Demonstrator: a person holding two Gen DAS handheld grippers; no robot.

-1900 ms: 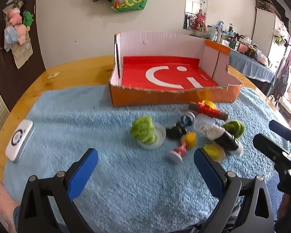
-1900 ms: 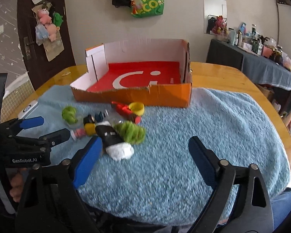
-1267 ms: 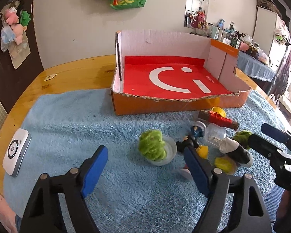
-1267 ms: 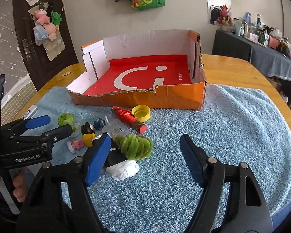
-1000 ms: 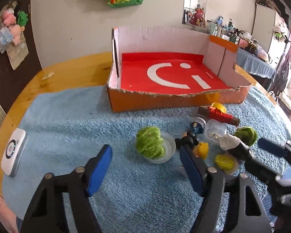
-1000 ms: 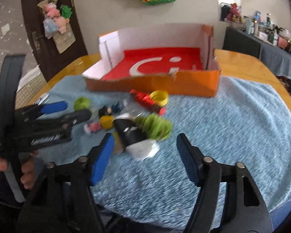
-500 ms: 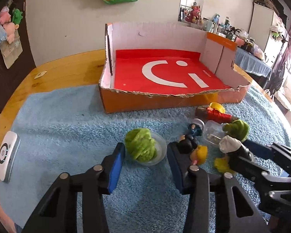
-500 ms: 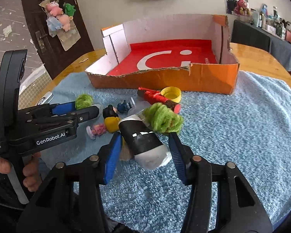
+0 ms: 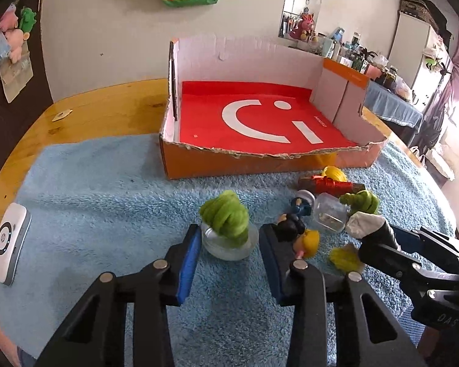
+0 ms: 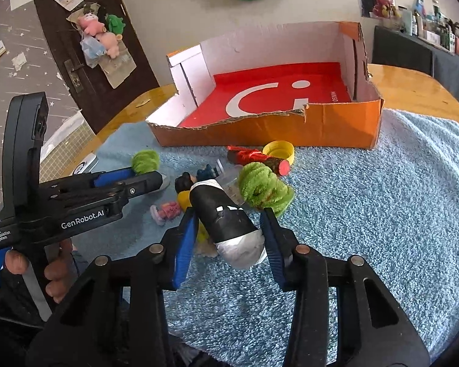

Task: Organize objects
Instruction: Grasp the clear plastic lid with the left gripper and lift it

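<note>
An open orange cardboard box (image 9: 223,165) with a red floor stands at the back of a blue towel (image 9: 101,202). My left gripper (image 9: 228,238) is closed around a small clear cup (image 9: 229,244) holding green fuzz (image 9: 225,215); both pads touch it. My right gripper (image 10: 229,229) is shut on a black-and-white roll (image 10: 226,220), seen also in the left wrist view (image 9: 370,226). A green fuzzy ball (image 10: 264,188) lies just beyond it.
Small toys lie in a cluster on the towel: a dark figure (image 9: 289,224), a yellow ball (image 9: 309,241), a clear jar (image 9: 329,215), a red spool (image 10: 257,159), a yellow cap (image 10: 280,150), a pink piece (image 10: 168,209). A white device (image 9: 7,238) lies at the left edge.
Both grippers moved forward into the toy cluster and closed: the left around the cup with green fuzz, the right onto the black-and-white roll.
</note>
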